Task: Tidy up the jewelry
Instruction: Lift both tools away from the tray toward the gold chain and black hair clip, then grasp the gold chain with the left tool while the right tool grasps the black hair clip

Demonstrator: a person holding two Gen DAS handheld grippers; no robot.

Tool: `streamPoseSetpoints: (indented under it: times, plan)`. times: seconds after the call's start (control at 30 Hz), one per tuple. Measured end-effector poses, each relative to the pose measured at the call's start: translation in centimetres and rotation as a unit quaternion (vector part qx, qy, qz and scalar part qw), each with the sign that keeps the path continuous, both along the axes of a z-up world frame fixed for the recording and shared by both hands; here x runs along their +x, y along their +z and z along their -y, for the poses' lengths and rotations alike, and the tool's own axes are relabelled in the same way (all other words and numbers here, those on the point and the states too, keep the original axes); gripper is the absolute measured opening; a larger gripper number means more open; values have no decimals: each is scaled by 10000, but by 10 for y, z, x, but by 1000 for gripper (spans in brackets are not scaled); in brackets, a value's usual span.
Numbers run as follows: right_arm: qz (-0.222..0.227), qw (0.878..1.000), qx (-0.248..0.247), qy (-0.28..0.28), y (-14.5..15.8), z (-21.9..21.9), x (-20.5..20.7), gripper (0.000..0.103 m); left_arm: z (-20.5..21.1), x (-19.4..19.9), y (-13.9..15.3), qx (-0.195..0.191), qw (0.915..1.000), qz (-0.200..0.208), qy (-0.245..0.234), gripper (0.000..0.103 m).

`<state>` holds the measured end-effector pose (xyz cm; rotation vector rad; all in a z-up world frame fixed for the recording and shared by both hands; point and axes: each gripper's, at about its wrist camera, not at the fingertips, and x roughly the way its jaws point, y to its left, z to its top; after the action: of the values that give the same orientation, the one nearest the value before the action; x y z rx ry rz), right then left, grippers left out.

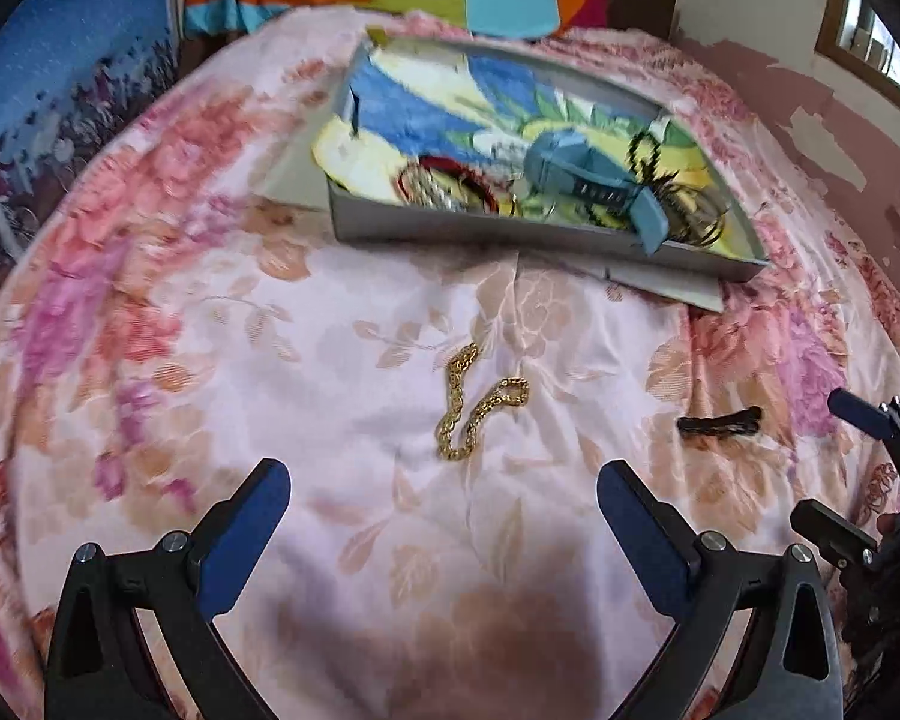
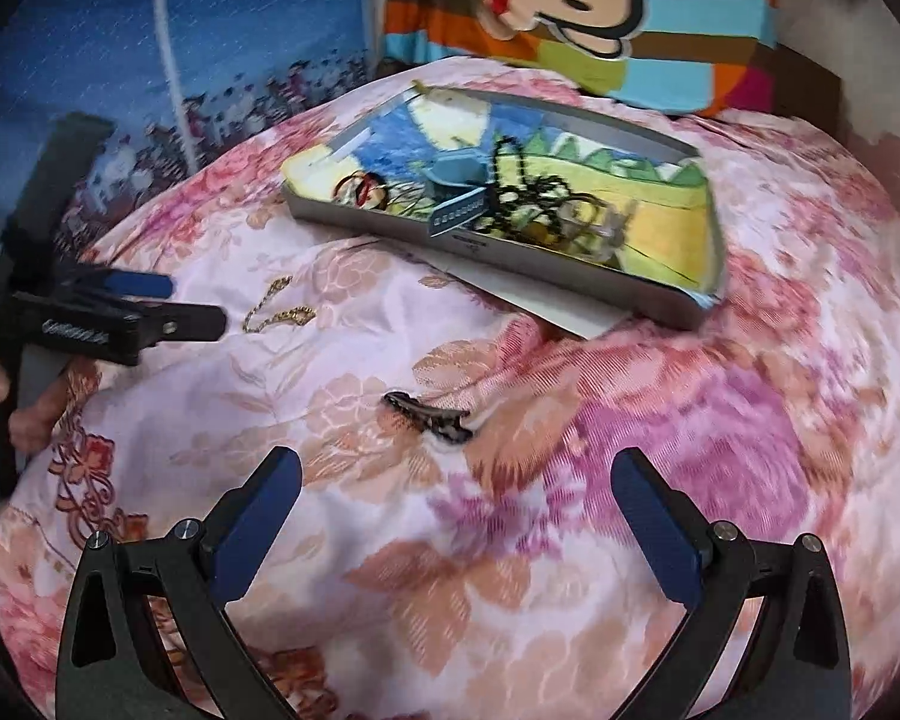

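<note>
Left claw [image 1: 444, 498] spread, right claw [image 2: 456, 483] spread, hair clip [image 2: 429, 417] lying crosswise

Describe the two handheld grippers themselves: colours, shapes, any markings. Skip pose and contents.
Both match. The left gripper has two black, curved, skeletal arms with triangular cut-outs and silver screw heads, each ending in a flat blue pad. The right gripper is built the same. Seen from the side in the right wrist view, the left one shows a black body with pale lettering too blurred to read, on a grey handle. No cables or sleeves are visible.
</note>
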<state>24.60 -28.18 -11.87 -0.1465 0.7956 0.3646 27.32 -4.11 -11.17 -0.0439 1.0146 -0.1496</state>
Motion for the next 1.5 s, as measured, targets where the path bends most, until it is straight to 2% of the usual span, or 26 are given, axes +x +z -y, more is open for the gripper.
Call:
streamPoseSetpoints:
  times: [0.13, 0.2, 0.33, 0.4, 0.5, 0.57, 0.63, 0.7, 0.77, 0.87, 1.03, 1.1, 1.33, 1.5]
  plan:
    - [-86, 9992, -114, 372, -8, -8, 18, 101, 0, 13, -12, -151, 9996, -210, -60, 92]
    - [-148, 9987, -186, 447, -11, -11, 25, 101, 1, 15, -15, -163, 9996, -198, -98, 91]
    - [-296, 9980, -178, 536, -19, -16, 37, 78, 3, 18, -15, -152, 9996, -140, -184, 80]
    - [-341, 9980, -120, 521, -23, -16, 41, 77, 3, 18, -17, -206, 9994, -141, -223, 76]
    - [-359, 9981, -46, 489, -28, -17, 42, 75, 1, 20, -18, -289, 9991, -143, -262, 64]
    - [-331, 9981, -23, 513, -30, -18, 40, 69, 1, 22, -18, -356, 9988, -160, -294, 55]
    - [-326, 9980, -4, 540, -31, -19, 40, 66, 2, 21, -20, -406, 9984, -191, -333, 47]
    - [-320, 9980, 21, 545, -31, -20, 40, 61, 2, 22, -22, -440, 9981, -230, -372, 38]
    - [-329, 9980, 59, 528, -33, -20, 41, 50, 2, 23, -23, -469, 9978, -262, -391, 29]
    - [-334, 9979, 62, 543, -36, -22, 41, 42, 1, 24, -26, -548, 9972, -315, -395, 15]
    - [-325, 9979, 94, 558, -37, -23, 39, 32, -1, 23, -26, -628, 9967, -328, -385, 12]
    - [-326, 9978, 112, 558, -37, -23, 39, 29, -2, 23, -26, -674, 9964, -319, -399, 7]
    - [-320, 9979, 163, 531, -38, -21, 39, 13, 2, 16, -17, -656, 9964, -154, -516, 6]
    - [-243, 9983, 125, 510, -38, -23, 37, 13, 6, 11, -4, -717, 9953, 96, -649, 6]
